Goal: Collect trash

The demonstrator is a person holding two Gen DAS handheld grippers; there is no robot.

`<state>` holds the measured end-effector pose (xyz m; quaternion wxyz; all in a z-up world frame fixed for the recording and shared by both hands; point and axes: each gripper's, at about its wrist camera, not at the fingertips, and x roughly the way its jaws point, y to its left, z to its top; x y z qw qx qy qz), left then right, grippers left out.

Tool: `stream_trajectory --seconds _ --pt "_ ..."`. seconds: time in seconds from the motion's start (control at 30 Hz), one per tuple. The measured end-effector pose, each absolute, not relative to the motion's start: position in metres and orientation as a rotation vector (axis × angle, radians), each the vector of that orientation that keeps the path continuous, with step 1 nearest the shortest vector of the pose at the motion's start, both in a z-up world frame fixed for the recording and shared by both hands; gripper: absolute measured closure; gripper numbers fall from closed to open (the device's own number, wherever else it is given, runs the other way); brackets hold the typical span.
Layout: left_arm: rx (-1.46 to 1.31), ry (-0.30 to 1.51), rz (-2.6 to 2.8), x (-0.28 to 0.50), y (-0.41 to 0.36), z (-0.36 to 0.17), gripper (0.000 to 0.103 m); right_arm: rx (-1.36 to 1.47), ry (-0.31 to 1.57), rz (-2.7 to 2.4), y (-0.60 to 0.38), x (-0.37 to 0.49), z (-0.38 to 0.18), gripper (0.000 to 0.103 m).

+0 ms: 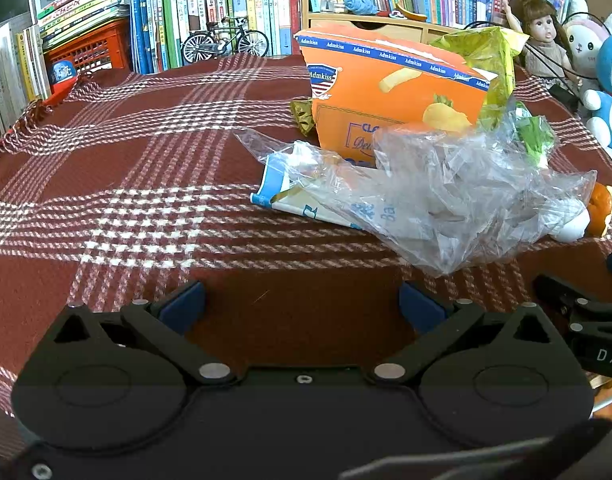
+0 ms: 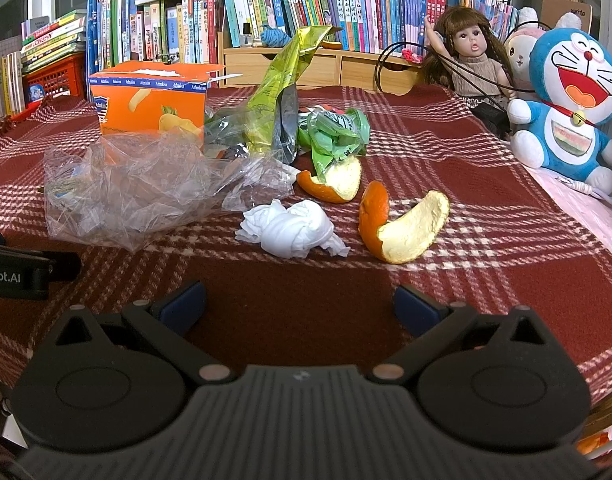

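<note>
Barely begun, by the look of it: left hand-held gripper and right hand-held gripper both spread wide and empty, with clear plastic bag, orange box, crumpled tissue and orange peels all uncollected on the plaid-covered surface.

the cloth was a coarse woven plaid, matt, fringed at one edge. the bag was thin clear plastic, crinkled and shiny. the box was smooth printed card with a torn top. the wrapper was glossy foil, creased. the tissue was soft white paper, wadded. the peels had a pitted rind and dull pith. both grippers were matt black plastic with blue pads and metal pins
</note>
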<state>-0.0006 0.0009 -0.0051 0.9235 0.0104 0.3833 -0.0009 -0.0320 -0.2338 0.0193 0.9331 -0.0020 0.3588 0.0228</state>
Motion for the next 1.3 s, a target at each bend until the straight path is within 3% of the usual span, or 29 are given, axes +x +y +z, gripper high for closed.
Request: stream_trajectory --seconds 1.07,1.3 --pt "-0.047 0.686 0.024 -0.014 0.001 -0.002 0.000 0.001 0.652 0.062 -0.236 -0.038 0.019 0.000" --pt "-0.110 0.589 -0.085 -0.030 -0.003 0.016 0.000 -0.039 0.512 0.114 -0.250 -0.065 0.035 0.000"
